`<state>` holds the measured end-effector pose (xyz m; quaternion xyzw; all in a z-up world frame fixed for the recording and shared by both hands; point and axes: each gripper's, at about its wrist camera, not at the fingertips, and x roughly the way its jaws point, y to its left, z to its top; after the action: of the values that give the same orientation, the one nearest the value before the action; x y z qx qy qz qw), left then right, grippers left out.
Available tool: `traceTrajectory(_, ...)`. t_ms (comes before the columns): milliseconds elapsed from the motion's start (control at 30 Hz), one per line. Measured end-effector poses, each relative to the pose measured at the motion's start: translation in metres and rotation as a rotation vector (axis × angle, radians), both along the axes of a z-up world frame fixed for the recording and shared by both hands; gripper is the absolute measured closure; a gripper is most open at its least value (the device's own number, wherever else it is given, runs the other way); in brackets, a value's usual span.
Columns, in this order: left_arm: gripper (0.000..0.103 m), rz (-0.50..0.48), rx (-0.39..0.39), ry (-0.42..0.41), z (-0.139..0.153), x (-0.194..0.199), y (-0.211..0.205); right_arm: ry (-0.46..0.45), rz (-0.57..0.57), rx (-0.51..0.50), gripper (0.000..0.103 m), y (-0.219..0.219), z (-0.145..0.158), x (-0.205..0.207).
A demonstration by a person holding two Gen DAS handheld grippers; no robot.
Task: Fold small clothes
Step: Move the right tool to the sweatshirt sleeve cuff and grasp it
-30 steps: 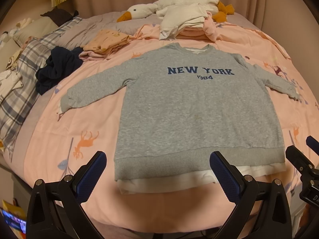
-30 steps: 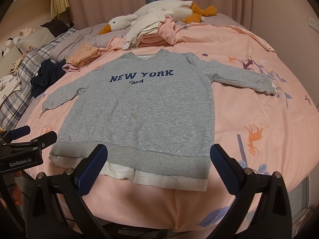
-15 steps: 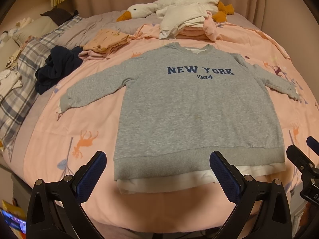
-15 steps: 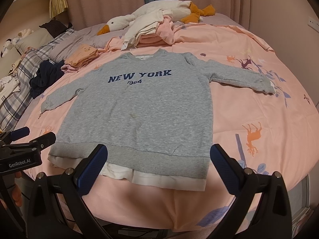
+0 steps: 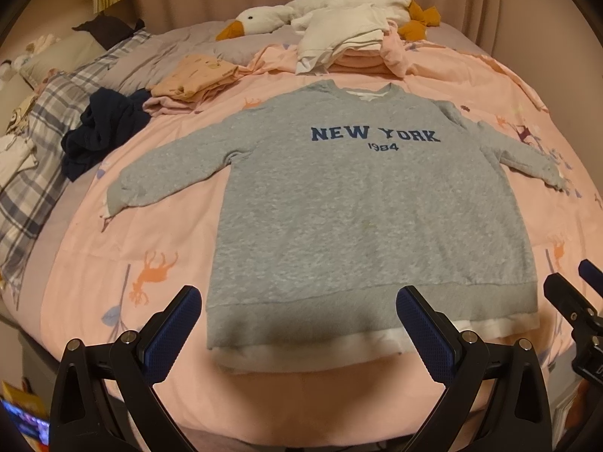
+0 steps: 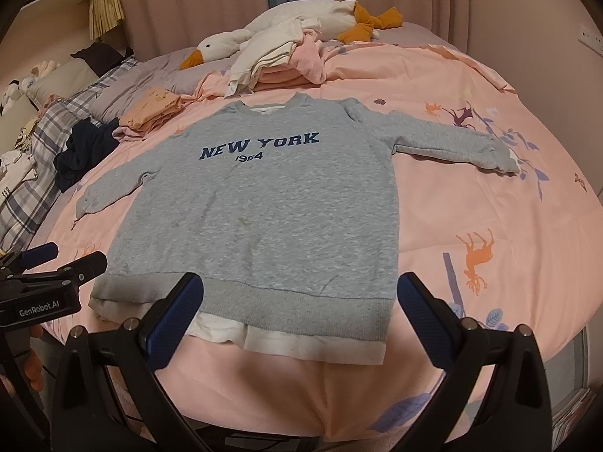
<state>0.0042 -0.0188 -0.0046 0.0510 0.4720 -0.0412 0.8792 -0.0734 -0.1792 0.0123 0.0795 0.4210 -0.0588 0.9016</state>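
A wide bed under a pink cotton duvet printed with orange deer (image 5: 150,226) carries everything here. Spread flat across its near half, front up, lies the grey fleece sweatshirt lettered NEW YORK 1984 in navy (image 5: 369,207), neck toward the headboard, both sleeves stretched out sideways, its ribbed hem with a white under-layer showing along the edge nearest the cameras. The cloth looks smooth, without large wrinkles, with a faint pale stain near the middle of the body.

Beyond the neckline sits a stack of folded cream and pink garments (image 5: 350,49), and behind that a white plush goose with an orange bill (image 5: 264,22). To the left lie a folded peach garment (image 5: 196,79) and a crumpled navy garment (image 5: 101,132).

The left claw (image 5: 297,324) hangs just short of the hem with its blue-padded fingers spread wide and nothing between them; the right claw (image 6: 301,316) hangs the same way at the hem's right half, also empty.

By my reading the laying-out is done and no fold is yet made. The next move likely calls for pinching a sleeve cuff or hem corner through both layers and carrying it across the body.
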Motion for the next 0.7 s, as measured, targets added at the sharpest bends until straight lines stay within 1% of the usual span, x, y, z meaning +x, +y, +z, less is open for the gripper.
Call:
traceTrajectory(67,0.001,-0.003,-0.030,-0.005,-0.002,0.004,0.001,-0.022,0.003,0.042,0.000,-0.005,0.000,0.001)
traceTrajectory(100,0.001,-0.001,-0.044,-0.006,-0.003,0.006,0.001,-0.037,0.012,0.084,0.000,-0.010,-0.001,0.001)
traceTrajectory(167,0.001,0.004,-0.073,-0.010,-0.007,0.012,0.002,-0.073,0.027,0.213,0.000,-0.026,-0.007,0.003)
traceTrajectory(233,0.001,0.004,-0.099,-0.011,-0.011,0.020,0.003,-0.091,0.009,0.302,0.000,-0.040,-0.013,0.006)
traceTrajectory(267,0.001,0.004,-0.109,-0.007,-0.014,0.024,0.003,-0.100,-0.005,0.331,0.000,-0.046,-0.016,0.006)
traceTrajectory(300,0.001,-0.003,-0.130,-0.003,-0.016,0.028,0.003,-0.110,-0.045,0.365,0.000,-0.062,-0.021,0.008)
traceTrajectory(367,0.001,-0.020,-0.184,-0.007,-0.018,0.036,0.004,-0.124,-0.098,0.397,0.000,-0.081,-0.028,0.008)
traceTrajectory(433,0.001,-0.031,-0.232,-0.010,-0.018,0.044,0.004,-0.129,-0.195,0.450,0.000,-0.118,-0.042,0.011)
traceTrajectory(500,0.001,-0.040,-0.297,-0.022,-0.017,0.053,0.004,-0.139,-0.263,0.497,0.000,-0.147,-0.050,0.013)
traceTrajectory(533,0.001,-0.043,-0.327,-0.028,-0.017,0.056,0.004,-0.141,-0.323,0.519,0.000,-0.170,-0.058,0.015)
traceTrajectory(567,0.001,-0.041,-0.364,-0.039,-0.016,0.062,0.004,-0.142,-0.347,0.528,0.000,-0.179,-0.059,0.017)
traceTrajectory(633,0.001,-0.031,-0.400,-0.055,-0.016,0.069,0.004,-0.147,-0.434,0.529,0.000,-0.212,-0.066,0.022)
traceTrajectory(700,0.001,-0.009,-0.401,-0.060,-0.016,0.080,0.001,-0.148,-0.478,0.532,0.000,-0.232,-0.069,0.027)
